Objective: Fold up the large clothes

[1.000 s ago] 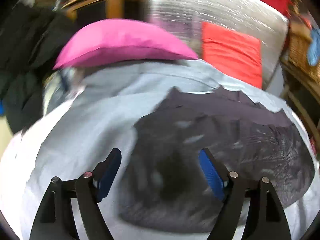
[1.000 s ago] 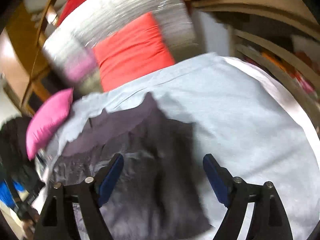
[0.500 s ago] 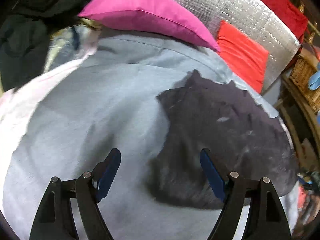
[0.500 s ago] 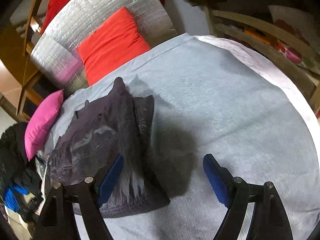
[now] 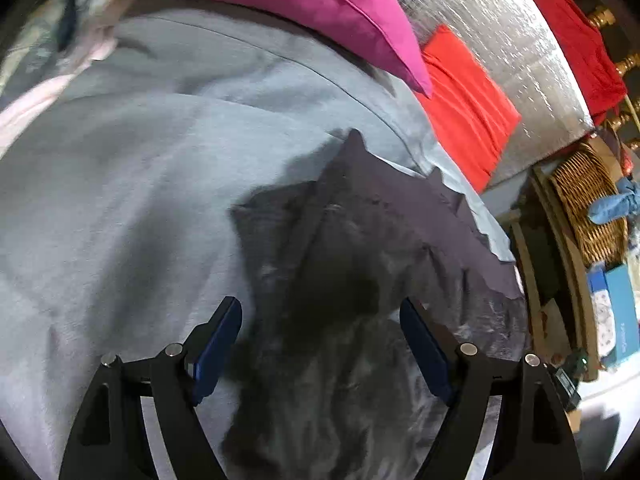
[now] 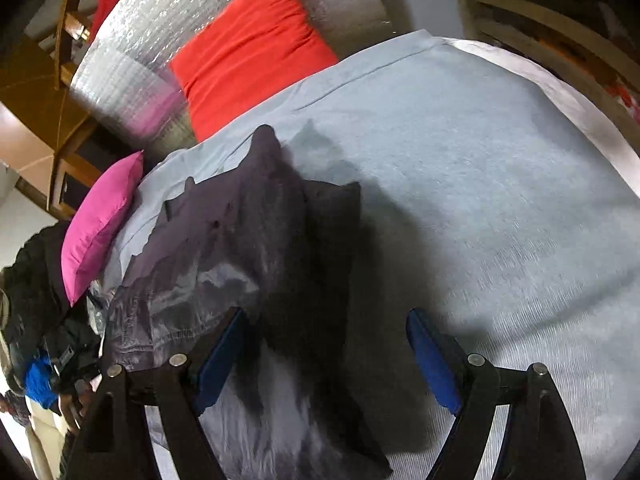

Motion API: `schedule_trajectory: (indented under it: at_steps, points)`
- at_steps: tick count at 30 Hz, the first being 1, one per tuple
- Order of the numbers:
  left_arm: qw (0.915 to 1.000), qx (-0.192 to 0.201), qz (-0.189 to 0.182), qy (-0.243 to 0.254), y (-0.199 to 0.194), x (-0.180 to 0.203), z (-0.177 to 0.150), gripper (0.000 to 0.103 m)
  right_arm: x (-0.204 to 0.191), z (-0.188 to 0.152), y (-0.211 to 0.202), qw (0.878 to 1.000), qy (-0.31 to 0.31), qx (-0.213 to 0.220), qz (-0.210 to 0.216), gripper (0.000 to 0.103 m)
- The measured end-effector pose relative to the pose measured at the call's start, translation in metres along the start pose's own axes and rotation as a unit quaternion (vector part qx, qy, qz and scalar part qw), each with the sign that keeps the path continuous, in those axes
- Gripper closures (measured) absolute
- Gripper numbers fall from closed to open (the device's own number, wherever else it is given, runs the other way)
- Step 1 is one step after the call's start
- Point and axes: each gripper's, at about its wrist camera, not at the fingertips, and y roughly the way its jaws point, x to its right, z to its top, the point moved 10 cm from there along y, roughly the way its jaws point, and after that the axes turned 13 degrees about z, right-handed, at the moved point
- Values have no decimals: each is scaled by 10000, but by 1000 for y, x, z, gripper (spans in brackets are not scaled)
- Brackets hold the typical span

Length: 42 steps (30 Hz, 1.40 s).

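A dark grey-purple garment [image 5: 360, 280] lies spread on a bed covered with a pale blue-grey sheet [image 5: 140, 200]. The cloth looks thin and slightly shiny, with pale glints along its creases and a stitched hem visible near the lower left in the right wrist view [image 6: 224, 248]. It is only partly flat: one long fold runs down its middle as a raised ridge, ending in a pointed corner toward the pillows, and a narrower dark flap lies beside that ridge. Its far edge is uneven, with small peaks standing against the sheet.

The left gripper [image 5: 320, 344] hangs above the near part of the garment, its blue-padded fingers [image 5: 218, 344] spread wide with nothing between them. The right gripper [image 6: 320, 356] is likewise wide apart and holds nothing; its left finger is over the garment's edge, its right finger over bare sheet.

At the head of the bed a pink pillow [image 5: 320, 4] and a red cushion [image 5: 464, 108] lean against a silver quilted panel [image 5: 500, 40]. A wicker basket [image 5: 588, 208] stands off to the side, beyond the bed's edge.
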Motion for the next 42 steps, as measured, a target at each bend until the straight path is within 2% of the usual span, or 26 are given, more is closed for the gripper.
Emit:
schedule_trajectory:
  at_steps: [4, 7, 10, 12, 15, 17, 35, 37, 40, 41, 42]
  points:
    - [9993, -110, 139, 338, 10, 7, -7, 21, -4, 3, 12, 9997, 31, -155, 179, 19]
    - [9985, -305, 239, 379, 21, 3, -16, 21, -6, -2, 24, 9990, 17, -365, 251, 19]
    - [9980, -237, 343, 480, 23, 4, -19, 21, -11, -7, 37, 9980, 16, -509, 366, 19]
    - [9958, -203, 594, 663, 24, 6, -21, 21, -17, -13, 46, 9970, -41, -619, 457, 18]
    - [9895, -60, 1011, 1031, 26, 12, -23, 21, -21, -16, 50, 9968, -221, -669, 371, 18]
    - [9871, 12, 1143, 1124, 27, 13, -24, 21, -21, -16, 51, 9968, -200, -685, 368, 18]
    - [9851, 56, 1178, 1254, 27, 16, -21, 20, -25, -16, 59, 9949, -369, -923, 195, 23]
    - [9861, 84, 1111, 1235, 19, 17, -18, 20, -25, -15, 58, 9949, -305, -927, 255, 22]
    - [9886, 181, 825, 1244, 10, 23, -14, 17, -23, -12, 56, 9949, -246, -906, 372, 22]
    - [9883, 122, 856, 1258, 13, 22, -15, 16, -23, -12, 56, 9949, -230, -900, 401, 22]
    - [9876, -112, 882, 1297, 24, 19, -20, 16, -22, -11, 57, 9950, -207, -883, 427, 22]
